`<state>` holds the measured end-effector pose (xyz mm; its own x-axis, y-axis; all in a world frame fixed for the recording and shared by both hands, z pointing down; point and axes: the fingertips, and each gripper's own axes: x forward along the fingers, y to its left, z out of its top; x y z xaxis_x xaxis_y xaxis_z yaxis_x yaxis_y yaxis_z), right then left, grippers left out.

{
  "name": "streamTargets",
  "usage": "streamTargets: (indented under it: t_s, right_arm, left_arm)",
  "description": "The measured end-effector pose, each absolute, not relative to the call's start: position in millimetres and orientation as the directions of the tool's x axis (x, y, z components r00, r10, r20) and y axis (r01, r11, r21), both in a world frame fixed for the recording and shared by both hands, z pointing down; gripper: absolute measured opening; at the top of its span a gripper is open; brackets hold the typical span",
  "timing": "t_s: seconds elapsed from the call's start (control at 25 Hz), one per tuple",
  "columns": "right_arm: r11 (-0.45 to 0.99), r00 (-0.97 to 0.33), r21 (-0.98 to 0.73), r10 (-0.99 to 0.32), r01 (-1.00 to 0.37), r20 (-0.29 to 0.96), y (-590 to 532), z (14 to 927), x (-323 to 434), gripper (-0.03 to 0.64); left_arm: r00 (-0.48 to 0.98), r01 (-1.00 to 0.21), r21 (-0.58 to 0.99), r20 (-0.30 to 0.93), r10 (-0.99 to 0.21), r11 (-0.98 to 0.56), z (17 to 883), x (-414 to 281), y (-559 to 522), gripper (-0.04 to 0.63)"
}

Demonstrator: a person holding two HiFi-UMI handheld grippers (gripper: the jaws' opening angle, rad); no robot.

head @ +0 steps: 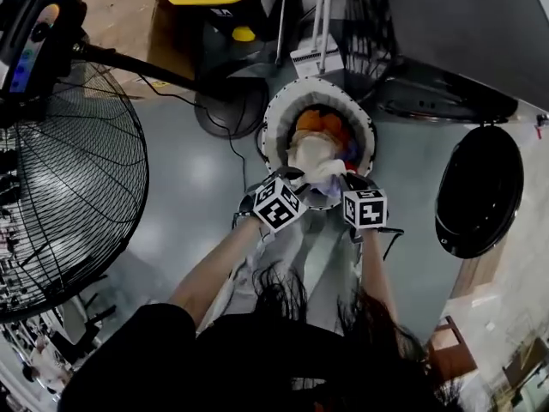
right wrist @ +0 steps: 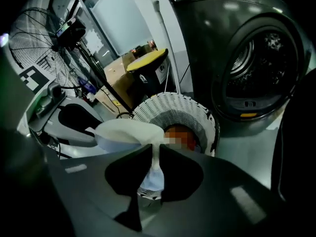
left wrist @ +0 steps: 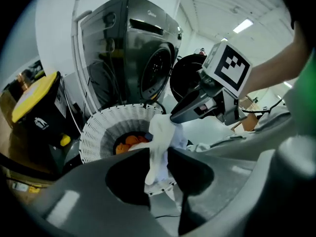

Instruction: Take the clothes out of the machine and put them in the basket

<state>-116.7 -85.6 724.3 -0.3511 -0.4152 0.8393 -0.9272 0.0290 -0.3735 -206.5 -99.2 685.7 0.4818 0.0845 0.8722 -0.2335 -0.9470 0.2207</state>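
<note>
black wire fan stands far left. the left gripper and right gripper, two in all, are each clenched on an end of one white-and-pale-blue garment. they hold it just over the single white basket, likely to drop it onto the orange clothes inside. far right, the door of the one washing machine hangs open.

No legible text or numbers. Washing machine: small logo on its top panel, unresolved. Yellow-lidded bin: white label, print too small. Left gripper's cube and right gripper's cube: black-and-white square markers only.
</note>
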Motion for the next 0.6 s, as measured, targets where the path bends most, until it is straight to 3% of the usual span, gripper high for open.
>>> streamTargets:
  t_s: [0.12,0.2,0.4,0.6]
  right_arm:
    - [0.018,-0.369,-0.397,-0.405,-0.918,0.836,-85,735,-127,0.205]
    - [0.041,-0.383,-0.4,-0.387,-0.916,0.839,-82,739,-134,0.248]
    - [0.118,-0.401,-0.385,-0.36,-0.915,0.842,-75,736,-144,0.263]
    - [0.11,-0.39,-0.382,-0.424,-0.918,0.817,-82,714,-137,0.25]
  left_arm:
    - [0.485,-0.273,0.268,0.868,0.108,-0.924,692,-211,-96,0.132]
    - [0.48,-0.276,0.263,0.871,0.105,-0.925,693,-212,-95,0.134]
    - [0.483,-0.299,0.242,0.873,0.072,-0.923,689,-212,-99,0.134]
    - [0.533,-0.338,0.228,0.846,0.014,-0.913,670,-206,-110,0.132]
